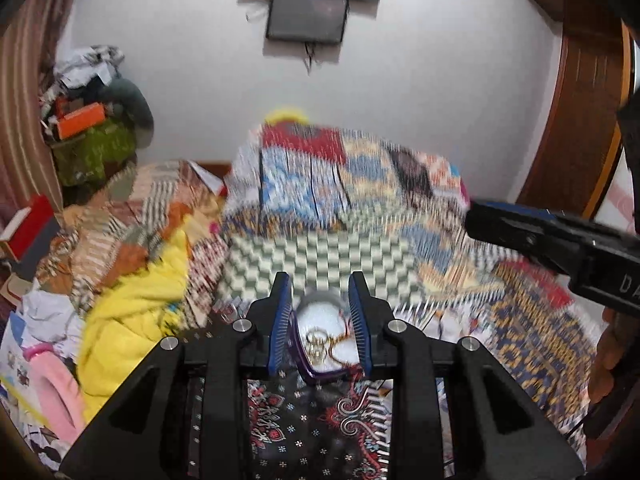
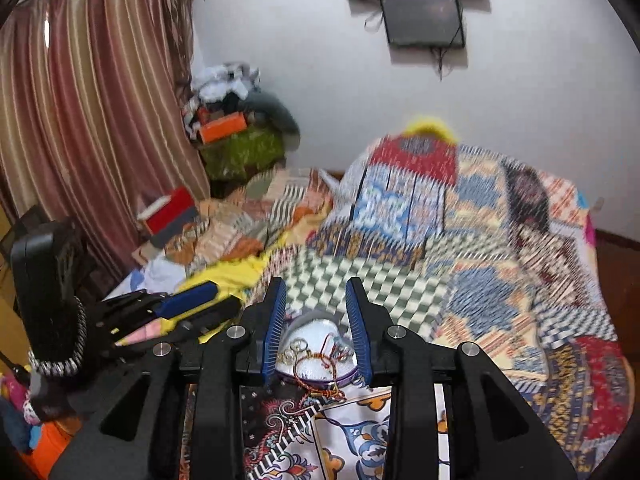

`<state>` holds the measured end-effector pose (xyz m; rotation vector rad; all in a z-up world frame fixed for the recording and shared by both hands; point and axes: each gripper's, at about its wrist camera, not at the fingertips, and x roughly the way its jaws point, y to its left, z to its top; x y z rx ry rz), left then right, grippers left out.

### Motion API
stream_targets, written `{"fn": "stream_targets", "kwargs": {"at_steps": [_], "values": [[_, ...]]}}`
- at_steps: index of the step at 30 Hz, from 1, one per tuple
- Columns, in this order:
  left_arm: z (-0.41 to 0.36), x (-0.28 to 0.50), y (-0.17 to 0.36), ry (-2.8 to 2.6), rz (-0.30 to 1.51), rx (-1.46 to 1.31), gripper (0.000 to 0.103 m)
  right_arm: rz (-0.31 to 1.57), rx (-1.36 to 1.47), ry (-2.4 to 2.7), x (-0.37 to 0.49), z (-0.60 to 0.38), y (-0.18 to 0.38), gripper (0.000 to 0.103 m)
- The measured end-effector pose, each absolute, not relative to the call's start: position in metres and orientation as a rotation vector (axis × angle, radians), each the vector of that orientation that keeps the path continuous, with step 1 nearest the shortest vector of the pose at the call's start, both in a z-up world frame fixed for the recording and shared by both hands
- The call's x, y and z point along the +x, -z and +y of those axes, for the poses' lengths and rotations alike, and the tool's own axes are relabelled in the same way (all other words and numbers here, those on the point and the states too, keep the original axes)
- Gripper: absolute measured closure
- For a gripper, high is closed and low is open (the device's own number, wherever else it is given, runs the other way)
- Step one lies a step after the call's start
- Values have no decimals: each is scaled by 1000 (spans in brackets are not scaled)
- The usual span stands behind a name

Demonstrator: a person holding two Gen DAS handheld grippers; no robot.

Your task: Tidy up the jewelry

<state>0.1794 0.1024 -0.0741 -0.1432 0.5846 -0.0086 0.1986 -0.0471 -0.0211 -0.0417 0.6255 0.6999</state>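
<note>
A small purple-rimmed jewelry box with a white lining lies on the patterned bedspread and holds gold rings and a thin bangle. My left gripper is open, its blue-padded fingers on either side of the box. In the right wrist view the same box holds rings and a red-gold thread bracelet that hangs over its near rim. My right gripper is open around the box. Each gripper shows in the other view: the right one, the left one.
A patchwork quilt heap lies behind the box. Yellow cloth and piled clothes lie to the left. A red box sits by the curtain. A wall-mounted screen hangs above.
</note>
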Motion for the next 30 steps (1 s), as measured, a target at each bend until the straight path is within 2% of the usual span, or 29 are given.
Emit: {"fn": "stream_targets", "kwargs": {"at_steps": [7,10,12,13,14,15,17,19,21,23,25,30], "values": [[92,120,3,-11,369,-111,74,439,6,-657,147,-76,-26,75],[80,93,-21,-18,281,-77,69,369,17,-636,125,-84,-42,73],[71,77,-31,-28,231,-49,64,324,23,-617,109,-89,-49,65],[68,71,-34,-32,214,-39,62,307,27,-608,104,-92,-51,56],[62,62,-39,-40,187,-23,57,287,32,-596,98,-94,-52,48],[59,55,-42,-47,170,-14,49,260,36,-574,89,-97,-55,44],[53,42,-47,-61,137,-1,40,235,36,-547,82,-99,-57,29],[50,34,-49,-76,119,3,32,216,37,-521,74,-102,-58,21],[49,26,-50,-94,104,-5,17,205,41,-503,69,-104,-59,15],[50,21,-50,-105,95,-23,9,203,42,-486,68,-106,-58,5],[51,19,-49,-116,92,-31,6,200,37,-468,67,-106,-56,0],[54,16,-47,-127,97,-40,3,210,7,-459,63,-103,-53,0]]}}
